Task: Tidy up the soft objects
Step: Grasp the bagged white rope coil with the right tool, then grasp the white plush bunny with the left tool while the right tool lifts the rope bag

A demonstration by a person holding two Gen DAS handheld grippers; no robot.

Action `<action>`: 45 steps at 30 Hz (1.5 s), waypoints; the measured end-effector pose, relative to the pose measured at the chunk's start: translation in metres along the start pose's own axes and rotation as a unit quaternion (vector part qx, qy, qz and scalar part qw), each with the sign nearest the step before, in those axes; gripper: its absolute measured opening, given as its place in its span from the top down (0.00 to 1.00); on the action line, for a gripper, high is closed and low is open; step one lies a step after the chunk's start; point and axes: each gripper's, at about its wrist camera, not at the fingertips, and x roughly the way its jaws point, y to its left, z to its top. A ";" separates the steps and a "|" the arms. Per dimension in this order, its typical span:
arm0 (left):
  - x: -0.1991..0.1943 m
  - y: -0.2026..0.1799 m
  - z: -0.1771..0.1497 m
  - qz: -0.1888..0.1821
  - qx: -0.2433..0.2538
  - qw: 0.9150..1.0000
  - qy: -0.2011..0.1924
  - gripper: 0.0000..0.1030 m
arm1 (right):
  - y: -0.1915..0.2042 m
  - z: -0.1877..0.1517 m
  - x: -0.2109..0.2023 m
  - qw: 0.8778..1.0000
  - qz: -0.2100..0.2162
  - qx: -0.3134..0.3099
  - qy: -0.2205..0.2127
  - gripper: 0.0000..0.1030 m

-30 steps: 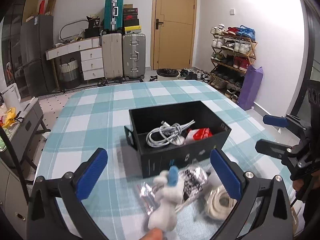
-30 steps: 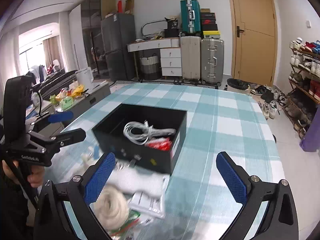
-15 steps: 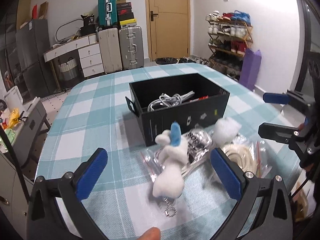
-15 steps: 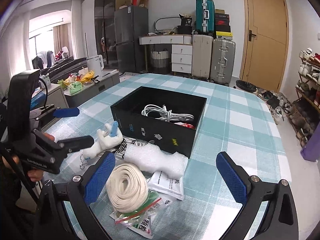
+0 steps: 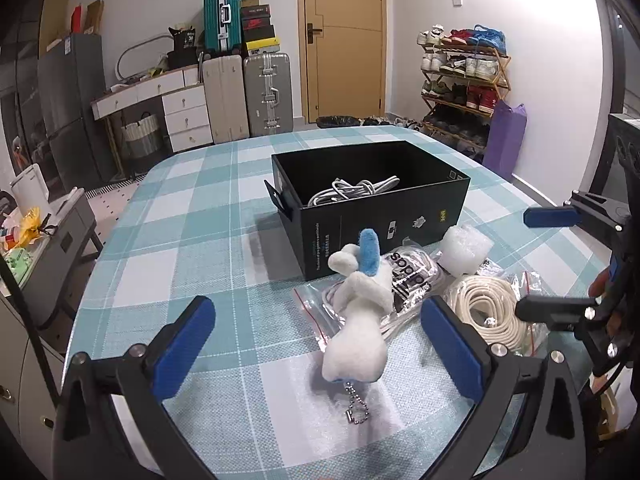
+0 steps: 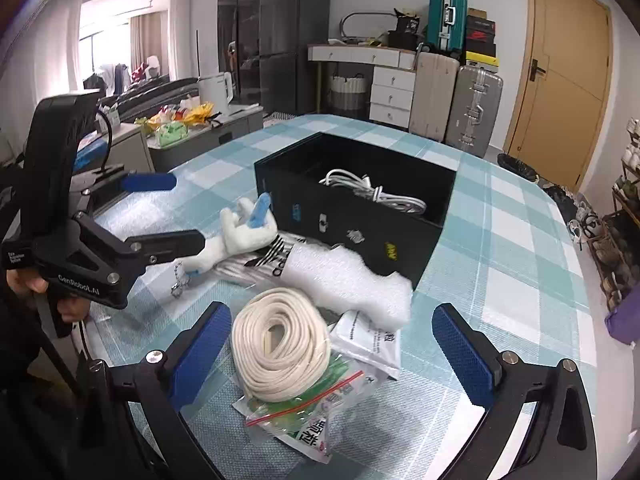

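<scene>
While both grippers hang over the checked tabletop (image 5: 168, 240), their blue fingers are spread wide w/ nothing between them. The left gripper (image 5: 320, 344) sits just above the white plush toy (image 5: 360, 320), which lies on the tabletop in front of the black box (image 5: 384, 216). The toy has a blue bit on top & a small metal chain (image 5: 354, 404) at its near end. It rests partly on a clear bag w/ black letters (image 5: 408, 280). The right gripper (image 6: 332, 344) is over a coil of cream rope (image 6: 280, 348), which lies on some plastic packets (image 6: 320, 420). A white foam piece (image 6: 348, 284) lies between the rope & the box, touching the box wall. Inside the box is a white cable (image 6: 376, 196).
</scene>
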 end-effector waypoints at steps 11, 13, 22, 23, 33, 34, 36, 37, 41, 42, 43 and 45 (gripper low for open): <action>0.008 -0.005 -0.005 -0.006 0.006 1.000 0.004 0.00 | 0.014 -0.004 0.016 0.999 0.016 -0.022 0.024 0.01; 0.010 -0.005 -0.006 -0.010 0.007 1.000 0.008 0.00 | 0.017 -0.005 0.021 0.999 0.015 -0.028 0.031 0.01; 0.013 -0.001 -0.009 -0.027 -0.007 0.999 0.016 0.00 | 0.032 -0.010 0.035 0.997 0.007 -0.060 0.049 0.01; 0.014 -0.002 -0.009 -0.029 -0.007 0.999 0.017 0.00 | 0.033 -0.010 0.036 0.997 0.006 -0.063 0.051 0.02; 0.014 -0.004 -0.010 -0.036 -0.005 0.999 0.021 0.00 | 0.038 -0.012 0.051 0.995 -0.009 -0.071 0.066 0.16; 0.014 -0.003 -0.010 -0.036 -0.007 0.999 0.021 0.00 | 0.039 -0.012 0.051 0.995 -0.011 -0.075 0.066 0.17; 0.014 -0.003 -0.010 -0.038 -0.009 0.999 0.022 0.00 | 0.038 -0.012 0.051 0.995 -0.011 -0.075 0.064 0.21; 0.014 -0.003 -0.010 -0.037 -0.008 0.999 0.022 0.00 | 0.038 -0.012 0.051 0.995 -0.010 -0.075 0.062 0.22; 0.014 -0.002 -0.010 -0.038 -0.007 0.999 0.022 0.00 | 0.036 -0.013 0.047 0.995 -0.006 -0.079 0.061 0.29; 0.015 -0.002 -0.010 -0.039 -0.007 0.999 0.022 0.00 | 0.036 -0.014 0.046 0.995 -0.005 -0.079 0.061 0.30; 0.015 -0.002 -0.010 -0.039 -0.007 0.999 0.023 0.00 | 0.036 -0.014 0.045 0.995 -0.003 -0.078 0.059 0.32; 0.015 -0.002 -0.010 -0.040 -0.007 0.999 0.023 0.00 | 0.035 -0.015 0.042 0.995 0.005 -0.078 0.055 0.48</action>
